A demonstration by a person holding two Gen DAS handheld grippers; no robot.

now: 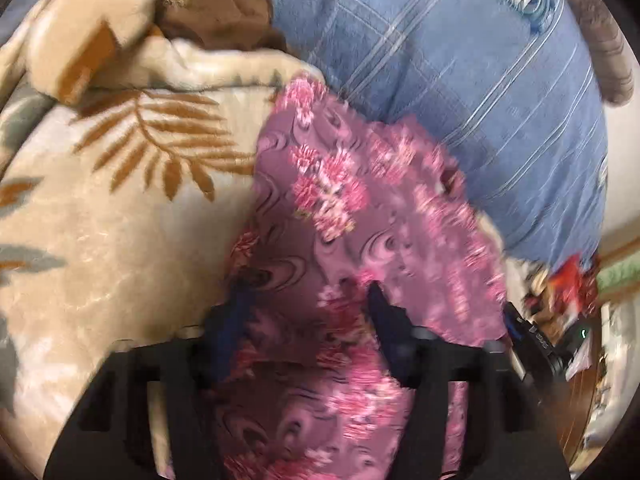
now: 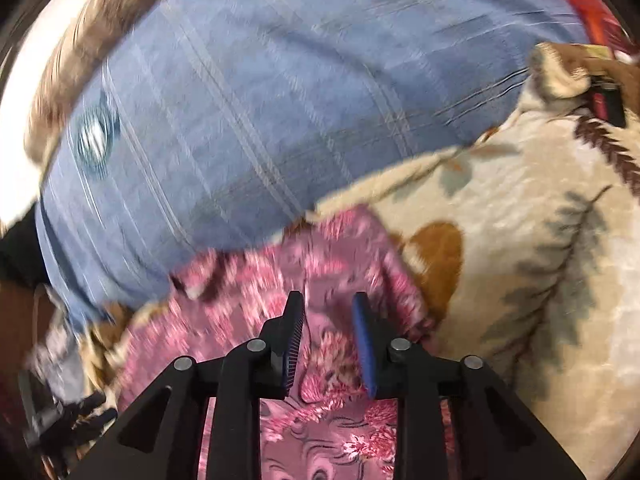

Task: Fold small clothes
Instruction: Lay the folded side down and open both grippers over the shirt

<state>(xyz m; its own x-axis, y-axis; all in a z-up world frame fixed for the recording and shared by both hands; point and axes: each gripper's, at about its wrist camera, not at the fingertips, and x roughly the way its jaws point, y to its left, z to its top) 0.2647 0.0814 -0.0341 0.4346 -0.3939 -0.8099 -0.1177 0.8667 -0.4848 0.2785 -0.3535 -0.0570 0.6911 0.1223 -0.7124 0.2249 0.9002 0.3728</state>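
A pink and mauve floral garment [image 1: 340, 208] lies on a cream leaf-patterned blanket [image 1: 100, 220], its far edge against a blue checked blanket [image 1: 460, 60]. My left gripper [image 1: 308, 284] is over its near part; the jaws stand wide apart, with cloth draped over and between the dark blue fingers [image 1: 384, 316]. In the right wrist view the same garment [image 2: 248, 280] lies under my right gripper [image 2: 328, 300], whose jaws stand apart with cloth between the fingers [image 2: 364, 340]. The right gripper's body shows at the left view's right edge [image 1: 536, 336].
A brown cloth [image 1: 224, 8] lies bunched at the back left. The cream blanket [image 2: 520, 260] fills the right of the right view, the blue blanket [image 2: 260, 100] the back. Red and cluttered items [image 1: 568, 280] sit at the bed's edge. Both views are motion-blurred.
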